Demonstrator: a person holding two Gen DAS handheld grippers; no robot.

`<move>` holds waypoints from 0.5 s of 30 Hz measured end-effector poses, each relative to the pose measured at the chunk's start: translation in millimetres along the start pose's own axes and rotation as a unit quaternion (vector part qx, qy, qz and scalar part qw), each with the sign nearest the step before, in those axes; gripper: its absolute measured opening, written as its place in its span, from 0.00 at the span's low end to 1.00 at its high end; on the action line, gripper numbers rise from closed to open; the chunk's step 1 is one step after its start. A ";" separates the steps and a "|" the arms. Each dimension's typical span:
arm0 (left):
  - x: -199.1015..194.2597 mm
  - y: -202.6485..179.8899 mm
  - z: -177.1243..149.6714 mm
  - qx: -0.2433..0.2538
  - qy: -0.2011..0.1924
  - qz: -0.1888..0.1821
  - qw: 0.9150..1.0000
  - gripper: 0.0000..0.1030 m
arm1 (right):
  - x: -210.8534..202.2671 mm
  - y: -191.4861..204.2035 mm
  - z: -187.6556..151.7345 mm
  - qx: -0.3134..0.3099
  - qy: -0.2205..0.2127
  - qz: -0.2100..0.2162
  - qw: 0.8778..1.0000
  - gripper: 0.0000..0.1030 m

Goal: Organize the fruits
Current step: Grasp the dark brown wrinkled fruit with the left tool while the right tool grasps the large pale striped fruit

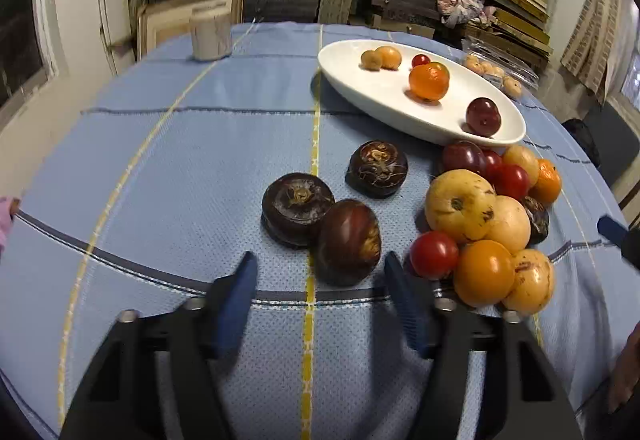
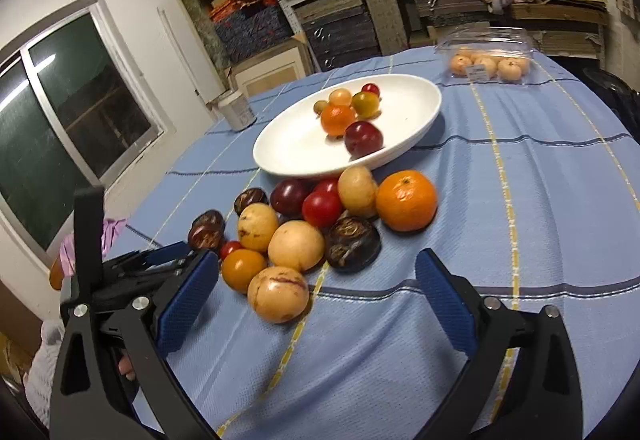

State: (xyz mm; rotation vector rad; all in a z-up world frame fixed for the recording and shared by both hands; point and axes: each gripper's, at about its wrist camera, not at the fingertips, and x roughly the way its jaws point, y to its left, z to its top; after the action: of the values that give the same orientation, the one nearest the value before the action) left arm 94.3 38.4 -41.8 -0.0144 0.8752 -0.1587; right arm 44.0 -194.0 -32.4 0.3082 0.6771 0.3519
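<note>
Glossy white dish [image 1: 352, 88], likely ceramic; woven tablecloth [image 1: 200, 160].

Dim warm light, fisheye-warped, dark corners

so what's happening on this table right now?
A person with a handheld gripper in each hand is sorting fruit into a white oval dish. A few pieces already lie in it, including a small orange and a dark plum. Most of the fruit is still piled on the blue tablecloth in front of the dish. The left gripper is open and empty, just short of a dark water chestnut. The right gripper is also open, holding nothing, near a yellow fruit.
</note>
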 end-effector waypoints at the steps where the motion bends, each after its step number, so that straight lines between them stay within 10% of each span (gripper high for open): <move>1: -0.1 0.7 1.0 -0.004 -0.003 -0.005 1.000 0.58 | 0.9 1.0 -0.7 -0.003 0.002 0.000 1.000 0.94; 15: 13.7 -11.6 15.0 -0.012 -0.003 -0.050 0.999 0.40 | 11.5 8.8 -7.4 -0.029 0.032 -0.002 0.999 0.94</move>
State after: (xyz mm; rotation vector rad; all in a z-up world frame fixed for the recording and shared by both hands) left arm 112.8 24.2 -41.7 -0.0814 0.8700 -0.2425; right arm 45.7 -180.2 -40.8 0.2423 0.7282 0.3786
